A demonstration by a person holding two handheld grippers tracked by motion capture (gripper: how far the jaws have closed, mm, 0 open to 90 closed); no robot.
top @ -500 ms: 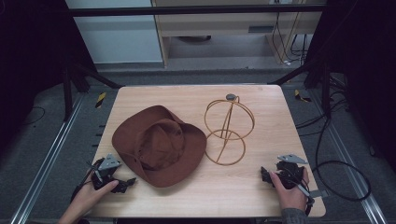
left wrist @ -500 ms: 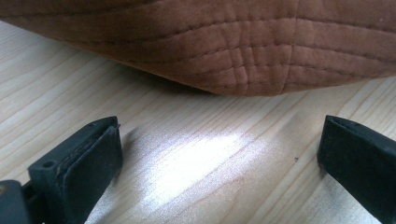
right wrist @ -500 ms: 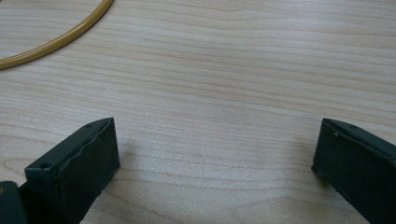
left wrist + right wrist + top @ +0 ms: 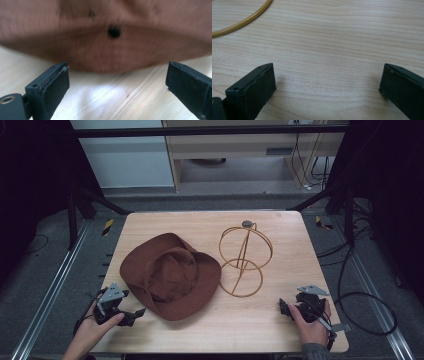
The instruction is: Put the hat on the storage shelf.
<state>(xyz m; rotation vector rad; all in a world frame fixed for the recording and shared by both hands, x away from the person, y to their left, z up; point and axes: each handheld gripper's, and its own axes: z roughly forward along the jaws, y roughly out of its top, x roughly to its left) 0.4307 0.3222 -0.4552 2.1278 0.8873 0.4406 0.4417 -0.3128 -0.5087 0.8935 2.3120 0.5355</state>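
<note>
A brown wide-brimmed hat (image 4: pixel 170 272) lies on the wooden table (image 4: pixel 280 330), left of centre. To its right stands a gold wire hat stand (image 4: pixel 245 260) with a round base ring and a dark knob on top. My left gripper (image 4: pixel 134 316) is at the front left, open, its jaws pointing at the hat's brim (image 4: pixel 110 47), which is blurred and close ahead. My right gripper (image 4: pixel 284 309) rests open at the front right, nothing between its jaws. A curve of the stand's base ring (image 4: pixel 244 20) crosses the upper left of the right gripper view.
Beyond the table's far edge is grey floor with a pale cabinet (image 4: pixel 235 150). Dark frame posts stand at both sides and cables (image 4: pixel 360 295) trail on the floor to the right. Bare wood lies between the stand and my right gripper.
My left gripper has edged toward the hat's brim. The right gripper, hat and stand are much as before.
</note>
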